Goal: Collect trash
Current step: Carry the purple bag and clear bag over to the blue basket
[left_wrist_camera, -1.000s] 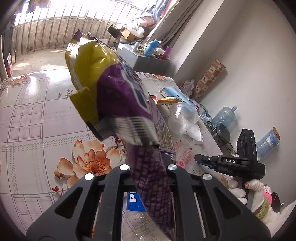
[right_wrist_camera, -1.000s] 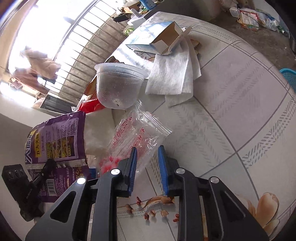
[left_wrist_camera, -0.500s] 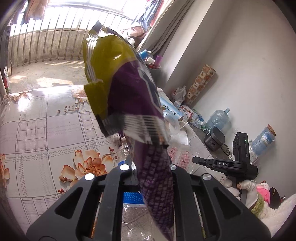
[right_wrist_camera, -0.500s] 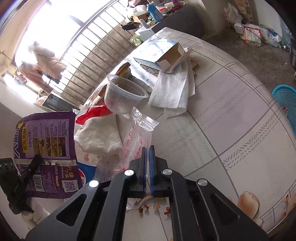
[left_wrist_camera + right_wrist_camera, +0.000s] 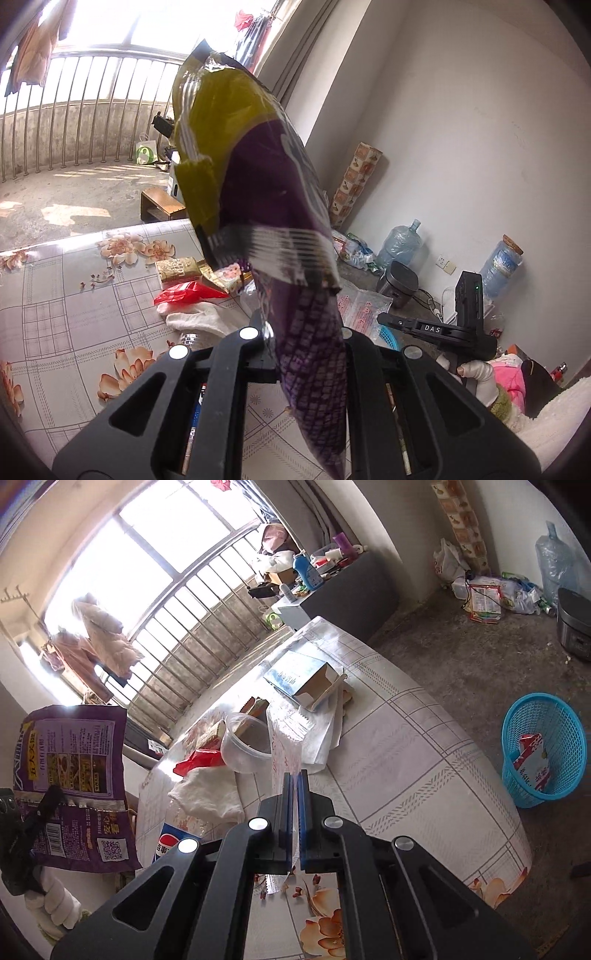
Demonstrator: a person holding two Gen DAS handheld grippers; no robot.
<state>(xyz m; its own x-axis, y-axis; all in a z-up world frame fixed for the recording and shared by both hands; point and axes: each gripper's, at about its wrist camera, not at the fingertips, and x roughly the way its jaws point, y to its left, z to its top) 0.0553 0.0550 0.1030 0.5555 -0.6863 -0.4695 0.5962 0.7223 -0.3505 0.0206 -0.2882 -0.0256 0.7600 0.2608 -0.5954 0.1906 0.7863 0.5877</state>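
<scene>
So far only one wrapper lies in the blue basket (image 5: 543, 753), while the left gripper (image 5: 306, 332) pinches a purple snack bag (image 5: 266, 206), the right gripper (image 5: 294, 812) clamps a clear plastic bag (image 5: 286, 746), and plenty of litter remains on the table (image 5: 406, 775).

Both our wrist views look along their tongs, raised above the desk (image 5: 424, 760); both share the red wrapper (image 5: 188, 295) at ten o'clock.

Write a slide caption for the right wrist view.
Right hand-held gripper pinches a clear plastic bag above the cluttered table, blue basket nearby.
</scene>
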